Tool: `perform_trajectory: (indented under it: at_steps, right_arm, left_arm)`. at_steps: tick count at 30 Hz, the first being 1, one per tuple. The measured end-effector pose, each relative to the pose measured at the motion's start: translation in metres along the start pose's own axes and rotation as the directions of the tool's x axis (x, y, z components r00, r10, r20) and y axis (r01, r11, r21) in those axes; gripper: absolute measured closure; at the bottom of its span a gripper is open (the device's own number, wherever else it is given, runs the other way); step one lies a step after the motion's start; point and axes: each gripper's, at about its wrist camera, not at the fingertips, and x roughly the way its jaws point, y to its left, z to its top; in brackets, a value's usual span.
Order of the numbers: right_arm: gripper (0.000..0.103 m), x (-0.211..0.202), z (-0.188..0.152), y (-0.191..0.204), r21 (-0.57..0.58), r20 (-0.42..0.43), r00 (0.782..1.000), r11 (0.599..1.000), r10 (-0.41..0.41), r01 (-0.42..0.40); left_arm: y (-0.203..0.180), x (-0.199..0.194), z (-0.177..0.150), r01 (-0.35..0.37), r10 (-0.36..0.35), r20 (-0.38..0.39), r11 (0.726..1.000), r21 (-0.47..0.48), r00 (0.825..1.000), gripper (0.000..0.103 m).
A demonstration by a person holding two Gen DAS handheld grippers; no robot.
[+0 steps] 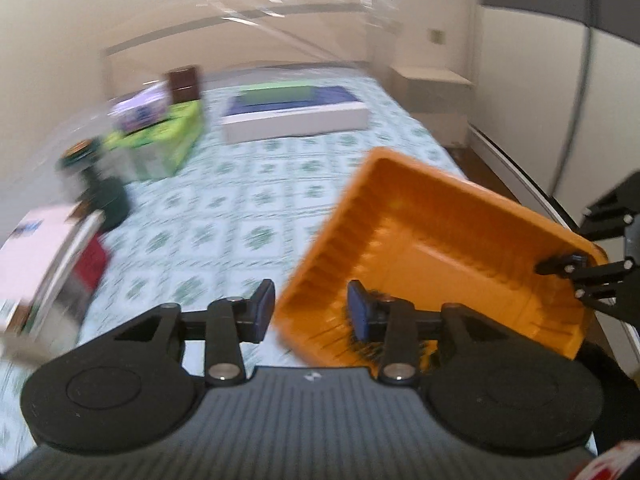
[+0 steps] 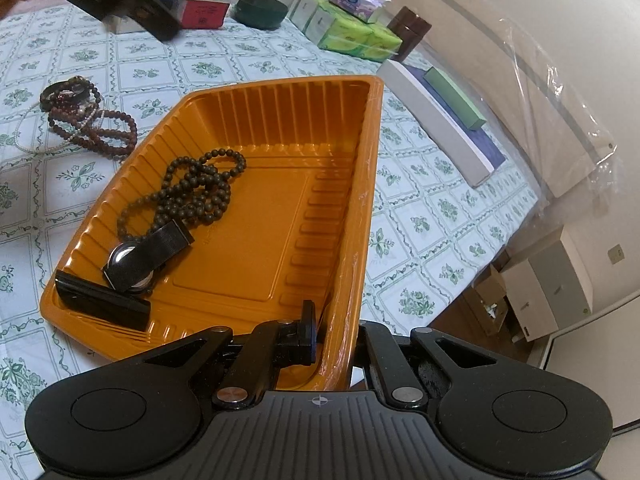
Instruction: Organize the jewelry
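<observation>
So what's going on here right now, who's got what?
The right tongs are shut on the near wall of the orange ribbed plastic tray, one finger inside and one outside. The tray already holds a dark bead necklace, a watch on a black strap and a black bar-shaped piece. A tangle of reddish-brown bead strands lies on the green-patterned cloth. The left tongs are open, holding nothing.

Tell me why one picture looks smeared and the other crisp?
Left wrist view: motion blur smears the boxes and orange tray; only the left tool stays sharp. Right wrist view: crisp, with the dark beads clear; fisheye bends the edges.
</observation>
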Motion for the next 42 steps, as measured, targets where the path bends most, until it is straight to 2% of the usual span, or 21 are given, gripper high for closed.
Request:
perform_trajectory:
  at_steps: [4, 7, 10, 13, 17, 20, 23, 30, 34, 36, 39, 42]
  right_arm:
    - [0.098, 0.000, -0.001, -0.001, 0.006, -0.003, 1.000, 1.000, 0.003, -0.003]
    - [0.098, 0.001, -0.001, -0.001, 0.011, -0.005, 1.000, 1.000, 0.004, -0.004]
    - [0.098, 0.001, -0.001, -0.002, 0.016, -0.010, 1.000, 1.000, 0.008, -0.008]
    - [0.098, 0.003, -0.001, -0.003, 0.020, -0.020, 1.000, 1.000, 0.009, -0.008]
    - [0.098, 0.003, -0.001, -0.003, 0.022, -0.021, 1.000, 1.000, 0.009, -0.008]
    - [0.098, 0.003, -0.001, -0.003, 0.022, -0.022, 1.000, 1.000, 0.010, -0.009]
    - [0.098, 0.003, 0.000, -0.004, 0.021, -0.022, 1.000, 1.000, 0.009, -0.009]
    - [0.098, 0.004, 0.000, -0.005, 0.020, -0.026, 1.000, 1.000, 0.005, -0.004]
    - [0.098, 0.006, -0.001, -0.003, 0.021, -0.029, 1.000, 1.000, 0.002, -0.001]
    - [0.098, 0.006, -0.001, -0.003, 0.022, -0.029, 1.000, 1.000, 0.002, -0.001]
    - [0.098, 0.006, -0.001, -0.004, 0.022, -0.029, 1.000, 1.000, 0.001, 0.000]
    - [0.098, 0.005, -0.001, -0.003, 0.021, -0.027, 1.000, 1.000, 0.000, 0.000]
  left_arm:
    - [0.035, -0.026, -0.032, -0.090, 0.090, -0.005, 0.988, -0.124, 0.996, 0.061]
    - [0.057, -0.043, -0.062, -0.164, 0.164, -0.021, 0.963, -0.216, 0.986, 0.057]
    - [0.068, -0.057, -0.092, -0.233, 0.228, -0.051, 0.936, -0.263, 0.972, 0.057]
    - [0.069, -0.062, -0.119, -0.275, 0.262, -0.082, 0.917, -0.289, 0.961, 0.057]
    - [0.060, -0.058, -0.150, -0.295, 0.274, -0.109, 0.910, -0.291, 0.955, 0.057]
    - [0.060, -0.050, -0.166, -0.319, 0.290, -0.133, 0.887, -0.335, 0.948, 0.058]
    - [0.061, -0.040, -0.174, -0.339, 0.308, -0.141, 0.867, -0.366, 0.941, 0.061]
    - [0.070, -0.013, -0.180, -0.354, 0.310, -0.172, 0.829, -0.432, 0.935, 0.078]
    - [0.069, -0.003, -0.180, -0.387, 0.334, -0.199, 0.831, -0.398, 0.921, 0.085]
    - [0.070, -0.003, -0.178, -0.404, 0.343, -0.219, 0.828, -0.390, 0.914, 0.102]
    - [0.075, -0.008, -0.175, -0.401, 0.339, -0.222, 0.830, -0.387, 0.914, 0.102]
    - [0.080, -0.016, -0.170, -0.398, 0.350, -0.191, 0.832, -0.387, 0.917, 0.102]
